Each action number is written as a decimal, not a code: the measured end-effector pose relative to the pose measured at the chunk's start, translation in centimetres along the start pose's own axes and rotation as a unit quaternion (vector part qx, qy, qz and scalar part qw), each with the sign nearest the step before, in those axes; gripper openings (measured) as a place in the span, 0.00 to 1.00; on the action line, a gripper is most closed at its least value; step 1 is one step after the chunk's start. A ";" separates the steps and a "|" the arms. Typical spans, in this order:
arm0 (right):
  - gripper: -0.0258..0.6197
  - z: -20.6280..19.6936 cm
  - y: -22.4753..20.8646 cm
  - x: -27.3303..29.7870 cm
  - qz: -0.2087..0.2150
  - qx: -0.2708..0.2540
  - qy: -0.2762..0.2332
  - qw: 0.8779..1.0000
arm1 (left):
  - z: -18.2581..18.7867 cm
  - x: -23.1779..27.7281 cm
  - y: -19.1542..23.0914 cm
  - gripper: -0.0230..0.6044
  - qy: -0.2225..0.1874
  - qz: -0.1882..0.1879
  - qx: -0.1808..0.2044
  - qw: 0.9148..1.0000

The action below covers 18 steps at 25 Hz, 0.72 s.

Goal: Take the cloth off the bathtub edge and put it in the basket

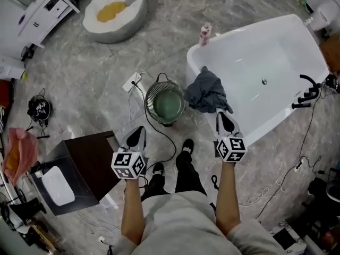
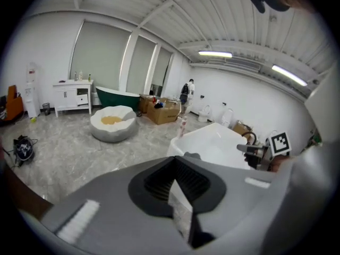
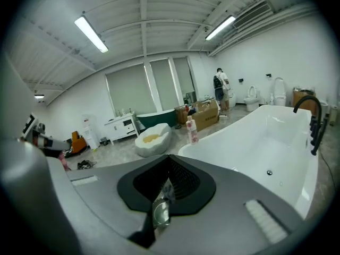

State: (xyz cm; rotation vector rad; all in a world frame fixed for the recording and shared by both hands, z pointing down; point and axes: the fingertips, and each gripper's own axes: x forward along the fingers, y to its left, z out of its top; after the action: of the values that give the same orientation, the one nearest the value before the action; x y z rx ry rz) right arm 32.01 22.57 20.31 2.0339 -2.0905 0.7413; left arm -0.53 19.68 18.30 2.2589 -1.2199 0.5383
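Cloth [image 1: 207, 92] is on the bathtub [image 1: 276, 47] edge. It's a grey-blue heap draped over the rim at the tub's left end, centre-right of the head view. It isn't in the basket [image 1: 166, 101] yet. That's the round wire one with a green inside, on the floor just left of the tub, mid-frame, close beside the cloth.

Right gripper [image 1: 222, 116]: claw pinched tight, and I see nothing between the jaws in its own view. In the head view its tip sits right at the cloth's lower edge; I can't tell if it touches. Its own view looks along the inside of the white tub, with a pink bottle [image 3: 192, 129] on the tub's far corner.

Left gripper [image 1: 138, 133]: lower centre-left of the head view, below and left of the basket, well apart from the cloth, just beside a dark cabinet [image 1: 87, 161]. Claw narrow, jaws together, holding nothing. In its own view the cloth is only a small dark bump on the tub rim, just above the gripper body.
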 end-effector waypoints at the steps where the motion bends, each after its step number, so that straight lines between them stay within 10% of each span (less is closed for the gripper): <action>1: 0.04 0.3 -1.0 0.5 -0.010 0.004 -0.010 1.000 | -1.0 0.3 0.6 0.13 0.010 0.014 -0.002 1.000; 8: 0.04 0.1 -6.3 5.2 -0.050 -0.002 -0.037 0.998 | -5.1 3.1 3.8 0.13 0.013 0.054 -0.033 0.998; 18: 0.04 -3.5 -5.9 11.7 -0.005 -0.019 0.037 0.999 | -6.8 11.2 3.7 0.13 -0.017 -0.008 -0.035 0.999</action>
State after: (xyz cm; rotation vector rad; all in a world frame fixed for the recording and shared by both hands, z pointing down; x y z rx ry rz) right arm 35.91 13.75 29.80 1.9660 -2.0376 0.7578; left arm 1.40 14.83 30.86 2.2253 -1.2169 0.4459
